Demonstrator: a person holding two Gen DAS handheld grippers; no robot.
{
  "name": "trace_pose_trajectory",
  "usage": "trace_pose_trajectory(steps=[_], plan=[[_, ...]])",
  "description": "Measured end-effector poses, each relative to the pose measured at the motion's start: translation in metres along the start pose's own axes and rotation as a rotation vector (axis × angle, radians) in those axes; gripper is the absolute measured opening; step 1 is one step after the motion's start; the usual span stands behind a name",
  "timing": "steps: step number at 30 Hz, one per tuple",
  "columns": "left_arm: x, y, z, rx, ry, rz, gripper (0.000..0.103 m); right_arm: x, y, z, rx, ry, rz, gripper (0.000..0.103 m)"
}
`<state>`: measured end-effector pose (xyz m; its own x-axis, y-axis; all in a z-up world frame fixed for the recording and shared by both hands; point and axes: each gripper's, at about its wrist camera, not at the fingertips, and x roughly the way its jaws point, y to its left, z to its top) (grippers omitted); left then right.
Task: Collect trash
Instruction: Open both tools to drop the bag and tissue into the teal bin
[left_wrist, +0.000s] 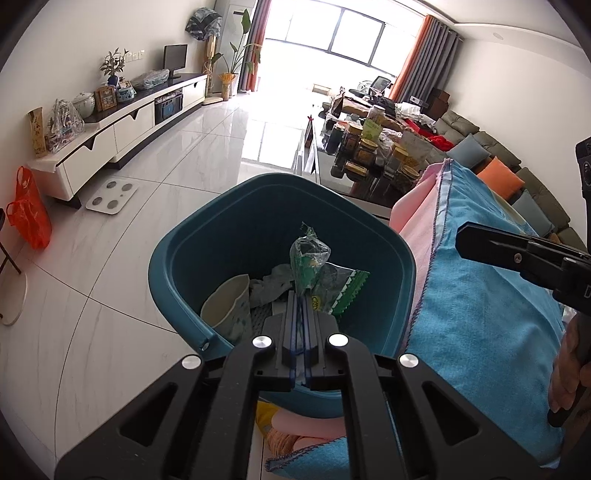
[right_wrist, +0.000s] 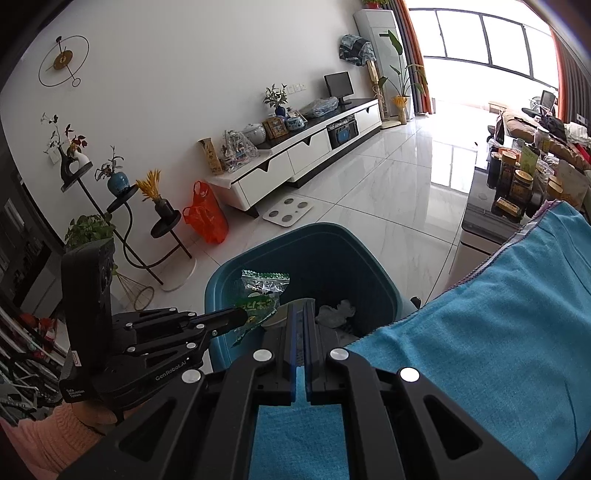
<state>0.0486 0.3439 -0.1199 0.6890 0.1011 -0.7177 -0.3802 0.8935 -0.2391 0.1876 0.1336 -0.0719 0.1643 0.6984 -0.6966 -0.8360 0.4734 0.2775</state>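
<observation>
A pale tiled floor (left_wrist: 155, 229) stretches toward a bright window (left_wrist: 340, 37), with a long white media cabinet (right_wrist: 295, 158) along the wall. Near its end a white bathroom scale (right_wrist: 287, 211) lies on the tiles and an orange plastic bag (right_wrist: 205, 216) sits just beside the cabinet's corner. On the other side of the room runs a grey-green sofa (left_wrist: 517, 166) with cushions, and in front of it a low table crowded with jars (left_wrist: 369, 147).

Close by, a blue towel (right_wrist: 498, 314) drapes over a raised surface, with a pink cloth (left_wrist: 417, 221) under its edge. Right against it stands a teal waste bin (left_wrist: 229, 229), open at the top. Inside it lie a paper cup (left_wrist: 227, 306) tipped against the wall, a crumpled grey tissue (right_wrist: 338, 312) and a flat green snack wrapper (left_wrist: 343, 291).

The left gripper (right_wrist: 245, 316) reaches over the bin's rim, held by a hand (right_wrist: 92, 417) in a pink sleeve (right_wrist: 40, 443). Its fingers are clamped on a crumpled clear-and-green plastic wrapper (right_wrist: 263, 286), which sticks up from the tips above the bin's opening. The right gripper (right_wrist: 303, 306) points down over the bin's near rim beside the towel, its fingers pressed together with nothing between them.
</observation>
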Motion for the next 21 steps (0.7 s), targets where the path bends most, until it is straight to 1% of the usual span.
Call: trace_pose_trajectory(steps=[5, 12, 14, 16, 17, 19, 21], plan=[[0.018, 0.000, 0.001, -0.003, 0.031, 0.009, 0.004, -0.003, -0.006, -0.001, 0.032, -0.002, 0.002, 0.002], [0.038, -0.003, 0.002, -0.014, 0.058, 0.024, 0.015, -0.011, -0.016, -0.006, 0.077, -0.010, 0.004, 0.005], [0.041, -0.001, 0.002, -0.026, 0.064, 0.030, 0.030, -0.012, -0.018, -0.007, 0.085, -0.010, 0.005, 0.005], [0.041, -0.003, 0.003, -0.028, 0.058, 0.039, 0.033, -0.015, -0.020, -0.010, 0.093, -0.014, 0.006, 0.005], [0.041, -0.004, 0.004, -0.029, 0.056, 0.038, 0.036, -0.017, -0.021, -0.011, 0.096, -0.017, 0.007, 0.006], [0.038, -0.006, 0.004, -0.028, 0.045, 0.046, 0.038, -0.021, -0.023, -0.014, 0.102, -0.023, 0.006, 0.007], [0.035, -0.007, 0.005, -0.020, 0.037, 0.052, 0.043, -0.027, -0.024, -0.016, 0.110, -0.031, 0.005, 0.007]])
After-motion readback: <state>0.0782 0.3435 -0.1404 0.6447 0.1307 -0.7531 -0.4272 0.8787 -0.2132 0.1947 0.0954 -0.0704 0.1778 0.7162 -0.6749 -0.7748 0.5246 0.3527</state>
